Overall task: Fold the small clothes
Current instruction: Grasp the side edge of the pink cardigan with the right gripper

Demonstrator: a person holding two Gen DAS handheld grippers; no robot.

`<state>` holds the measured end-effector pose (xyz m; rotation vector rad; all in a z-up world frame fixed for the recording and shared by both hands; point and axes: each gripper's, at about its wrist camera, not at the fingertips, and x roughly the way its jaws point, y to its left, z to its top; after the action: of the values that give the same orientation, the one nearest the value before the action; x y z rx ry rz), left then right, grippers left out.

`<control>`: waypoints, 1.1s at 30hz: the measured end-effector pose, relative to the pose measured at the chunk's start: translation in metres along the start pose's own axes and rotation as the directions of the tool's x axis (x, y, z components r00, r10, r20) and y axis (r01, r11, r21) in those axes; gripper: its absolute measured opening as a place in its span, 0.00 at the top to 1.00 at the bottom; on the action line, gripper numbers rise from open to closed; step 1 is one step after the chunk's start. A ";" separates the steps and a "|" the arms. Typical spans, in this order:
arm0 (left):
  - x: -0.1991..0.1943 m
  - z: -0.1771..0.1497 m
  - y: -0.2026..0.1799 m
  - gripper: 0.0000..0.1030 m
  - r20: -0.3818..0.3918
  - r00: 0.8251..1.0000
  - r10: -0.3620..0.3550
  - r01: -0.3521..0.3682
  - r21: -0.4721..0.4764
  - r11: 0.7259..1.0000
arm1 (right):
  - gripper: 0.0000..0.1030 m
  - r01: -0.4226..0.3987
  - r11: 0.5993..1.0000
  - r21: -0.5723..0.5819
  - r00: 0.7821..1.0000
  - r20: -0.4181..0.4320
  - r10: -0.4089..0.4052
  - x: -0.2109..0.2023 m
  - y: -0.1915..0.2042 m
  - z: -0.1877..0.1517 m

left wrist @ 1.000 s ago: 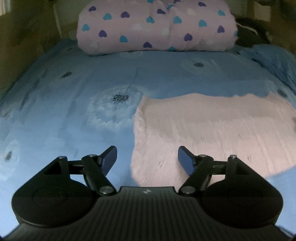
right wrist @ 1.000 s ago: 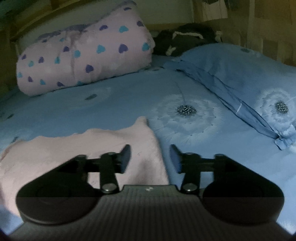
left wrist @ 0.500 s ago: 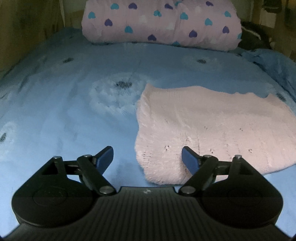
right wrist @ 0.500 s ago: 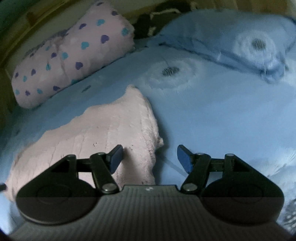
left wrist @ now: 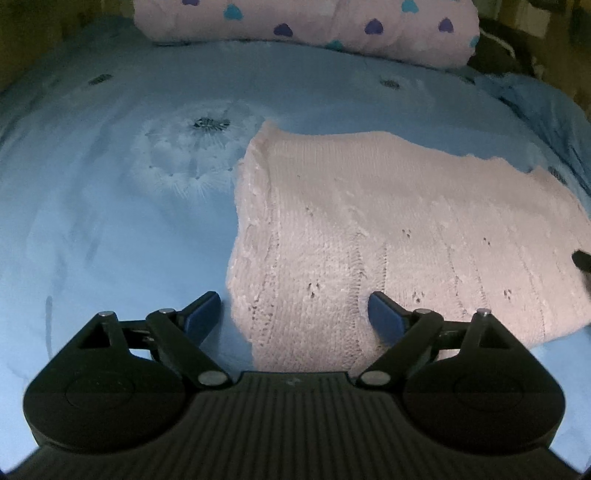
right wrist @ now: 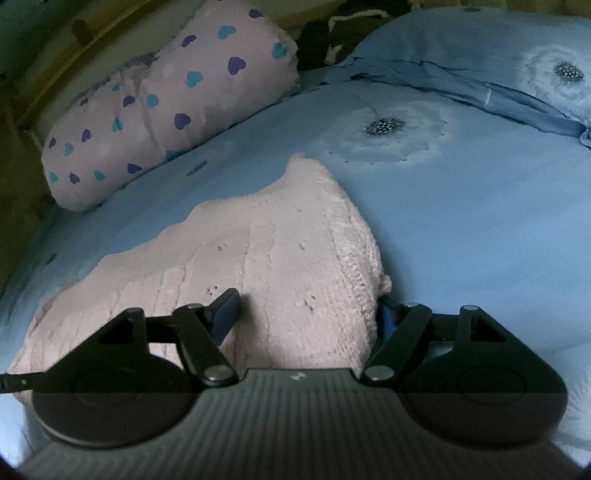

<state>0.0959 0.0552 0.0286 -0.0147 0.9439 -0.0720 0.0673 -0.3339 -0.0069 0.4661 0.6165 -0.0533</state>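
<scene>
A small pink knitted garment (left wrist: 388,236) lies flat on the blue bed sheet (left wrist: 110,229). My left gripper (left wrist: 293,317) hangs low over the garment's near left corner. Its jaws are opening, wide apart, straddling that corner without pressing it. In the right wrist view the same pink garment (right wrist: 266,258) fills the lower middle. My right gripper (right wrist: 308,314) sits over its near right corner, jaws opening. The left fingertip (right wrist: 227,308) rests over the knit and the right one is partly hidden behind the garment's edge. Neither pad squeezes the cloth.
A rolled pink quilt with blue and purple hearts (left wrist: 314,26) lies across the head of the bed. A blue pillow with a dandelion print (right wrist: 498,66) sits at the right, dark clothing (right wrist: 332,40) behind it. Wooden bed frame (right wrist: 37,92) borders the left.
Both grippers have sunk toward the garment's near corners and spread their jaws wider. The garment now looks larger and closer in both views.
</scene>
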 end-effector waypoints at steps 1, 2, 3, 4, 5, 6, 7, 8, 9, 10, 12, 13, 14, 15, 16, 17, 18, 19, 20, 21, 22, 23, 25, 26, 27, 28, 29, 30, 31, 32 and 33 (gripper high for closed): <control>0.000 0.002 0.000 0.12 -0.005 1.000 0.003 -0.002 0.013 1.000 | 0.27 -0.008 1.000 0.007 1.000 -0.001 0.008 0.000 -0.002 0.001; -0.001 0.003 0.000 0.12 -0.009 1.000 0.006 -0.006 0.017 1.000 | 0.27 -0.019 1.000 0.017 1.000 -0.004 0.019 0.001 -0.003 0.002; -0.002 0.004 0.000 0.12 -0.013 1.000 0.004 -0.004 0.011 1.000 | 0.27 -0.028 0.999 0.022 1.000 -0.007 0.028 0.002 -0.004 0.003; -0.001 0.004 0.001 0.12 -0.016 1.000 -0.001 0.001 0.002 1.000 | 0.27 -0.042 0.999 0.024 0.999 -0.012 0.042 0.004 -0.005 0.004; 0.000 0.003 0.001 0.12 -0.019 1.000 -0.006 0.005 -0.011 1.000 | 0.27 -0.055 0.998 0.018 0.998 -0.018 0.055 0.005 -0.005 0.005; 0.000 0.001 0.001 0.12 -0.018 1.000 -0.011 0.011 -0.021 1.000 | 0.27 -0.068 0.998 0.011 0.997 -0.024 0.068 0.006 -0.004 0.005; 0.001 -0.002 0.002 0.11 -0.013 1.000 -0.019 0.019 -0.035 0.999 | 0.27 -0.083 0.997 0.007 0.996 -0.031 0.083 0.007 -0.004 0.005; 0.003 -0.004 0.003 0.11 -0.008 1.000 -0.024 0.023 -0.044 0.999 | 0.27 -0.096 0.995 0.008 0.995 -0.037 0.096 0.007 -0.003 0.005; 0.003 -0.006 0.005 0.10 0.003 1.000 -0.030 0.030 -0.044 0.999 | 0.27 -0.110 0.994 0.013 0.993 -0.042 0.111 0.008 -0.002 0.005; 0.003 -0.008 0.007 0.09 0.013 0.999 -0.035 0.036 -0.045 0.998 | 0.27 -0.124 0.992 0.019 0.991 -0.045 0.125 0.008 -0.002 0.004; 0.003 -0.013 0.011 0.08 0.028 0.998 -0.049 0.051 -0.059 0.997 | 0.27 -0.137 0.990 0.027 0.989 -0.044 0.138 0.008 -0.003 0.004; 0.004 -0.015 0.013 0.07 0.036 0.998 -0.059 0.061 -0.068 0.996 | 0.27 -0.141 0.990 0.028 0.989 -0.042 0.142 0.009 -0.003 0.004; 0.005 -0.015 0.013 0.07 0.036 0.997 -0.062 0.064 -0.070 0.995 | 0.27 -0.145 0.989 0.030 0.988 -0.040 0.146 0.009 -0.003 0.003; 0.005 -0.014 0.013 0.07 0.032 0.998 -0.059 0.061 -0.069 0.996 | 0.27 -0.148 0.988 0.031 0.988 -0.037 0.149 0.009 -0.003 0.003; 0.005 -0.013 0.011 0.07 0.028 0.998 -0.055 0.057 -0.064 0.996 | 0.27 -0.151 0.988 0.032 0.988 -0.034 0.152 0.009 -0.004 0.002; 0.005 -0.012 0.010 0.07 0.026 0.998 -0.051 0.052 -0.055 0.997 | 0.27 -0.152 0.988 0.035 0.988 -0.031 0.153 0.009 -0.004 0.002; 0.005 -0.011 0.009 0.07 0.027 0.998 -0.049 0.050 -0.051 0.997 | 0.27 -0.152 0.988 0.039 0.988 -0.027 0.153 0.009 -0.004 0.001; 0.005 -0.012 0.009 0.06 0.026 0.999 -0.046 0.047 -0.052 0.998 | 0.28 -0.152 0.988 0.042 0.988 -0.023 0.153 0.009 -0.005 0.001; 0.005 -0.013 0.009 0.06 0.024 0.999 -0.046 0.047 -0.057 0.997 | 0.28 -0.149 0.988 0.040 0.989 -0.020 0.149 0.010 -0.005 0.000; 0.004 -0.013 0.010 0.06 0.024 0.999 -0.045 0.047 -0.059 0.997 | 0.28 -0.143 0.989 0.036 0.990 -0.016 0.143 0.010 -0.004 0.000; 0.004 -0.013 0.009 0.06 0.023 0.999 -0.044 0.046 -0.060 0.997 | 0.28 -0.136 0.990 0.030 0.991 -0.013 0.136 0.010 -0.002 -0.001; 0.004 -0.013 0.009 0.06 0.021 0.999 -0.044 0.045 -0.061 0.997 | 0.28 -0.124 0.992 0.016 0.992 -0.009 0.124 0.011 0.001 -0.002; 0.003 -0.012 0.009 0.06 0.018 0.999 -0.042 0.043 -0.062 0.997 | 0.28 -0.107 0.994 -0.008 0.994 0.000 0.107 0.011 0.006 -0.004; 0.003 -0.012 0.009 0.06 0.015 0.999 -0.042 0.043 -0.063 0.997 | 0.28 -0.102 0.995 -0.013 0.995 0.003 0.103 0.011 0.006 -0.005; 0.003 -0.011 0.008 0.06 0.012 0.999 -0.041 0.042 -0.064 0.997 | 0.28 -0.101 0.995 -0.012 0.995 0.006 0.101 0.011 0.006 -0.005; 0.003 -0.011 0.009 0.06 0.011 0.999 -0.041 0.042 -0.065 0.997 | 0.28 -0.104 0.995 -0.004 0.995 0.008 0.104 0.011 0.005 -0.005; 0.003 -0.010 0.009 0.06 0.010 0.999 -0.040 0.041 -0.065 0.997 | 0.28 -0.108 0.994 0.006 0.994 0.010 0.108 0.011 0.003 -0.005; 0.003 -0.010 0.009 0.06 0.009 0.999 -0.040 0.040 -0.066 0.997 | 0.30 -0.111 0.994 0.015 0.994 0.013 0.110 0.011 0.002 -0.005; 0.003 -0.010 0.009 0.06 0.008 0.999 -0.039 0.039 -0.067 0.997 | 0.31 -0.109 0.994 0.024 0.994 0.015 0.109 0.010 0.001 -0.004; 0.003 -0.009 0.009 0.06 0.008 0.999 -0.038 0.038 -0.067 0.997 | 0.32 -0.107 0.994 0.028 0.994 0.017 0.107 0.010 0.001 -0.004; 0.003 -0.009 0.009 0.06 0.007 0.999 -0.037 0.037 -0.067 0.997 | 0.34 -0.105 0.994 0.032 0.994 0.019 0.105 0.010 0.000 -0.005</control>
<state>0.0907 0.0639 0.0201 -0.0940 0.9398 -0.0746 0.0732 -0.3308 -0.0159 0.5290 0.5745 0.0324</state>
